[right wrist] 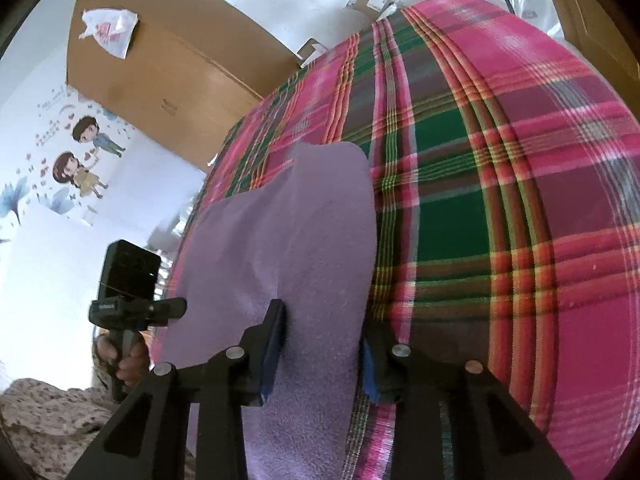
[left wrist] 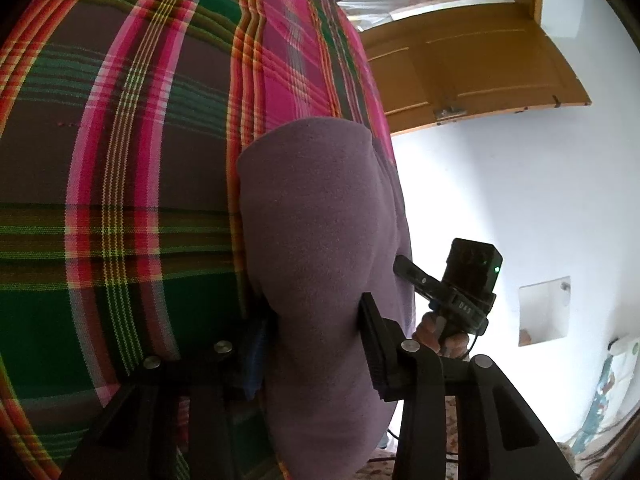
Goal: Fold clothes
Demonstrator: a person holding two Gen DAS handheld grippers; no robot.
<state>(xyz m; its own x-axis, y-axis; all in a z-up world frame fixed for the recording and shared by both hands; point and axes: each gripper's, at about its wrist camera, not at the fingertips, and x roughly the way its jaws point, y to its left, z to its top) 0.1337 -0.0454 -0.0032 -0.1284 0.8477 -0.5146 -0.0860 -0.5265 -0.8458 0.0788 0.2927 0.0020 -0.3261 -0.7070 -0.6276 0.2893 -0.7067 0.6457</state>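
A purple fleece cloth (left wrist: 316, 220) lies on a plaid bed cover (left wrist: 120, 160) in pink, green and brown. In the left wrist view my left gripper (left wrist: 316, 336) is shut on the cloth's near edge, which fills the space between its fingers. Just right of the cloth's edge is my right gripper (left wrist: 408, 270), held by a hand (left wrist: 432, 332). In the right wrist view the purple cloth (right wrist: 288, 232) lies doubled over the edge of the plaid cover (right wrist: 500, 200), and my right gripper (right wrist: 322, 346) is shut on it. My left gripper (right wrist: 176, 306) is at the cloth's left edge.
A wooden door (left wrist: 480, 64) and a white wall with a small recess (left wrist: 544, 312) stand to the right of the bed. A brown cabinet (right wrist: 168, 72) with a plastic bag (right wrist: 108, 28) on it, cartoon wall stickers (right wrist: 80, 160) and a speckled sleeve (right wrist: 48, 412) are on the left.
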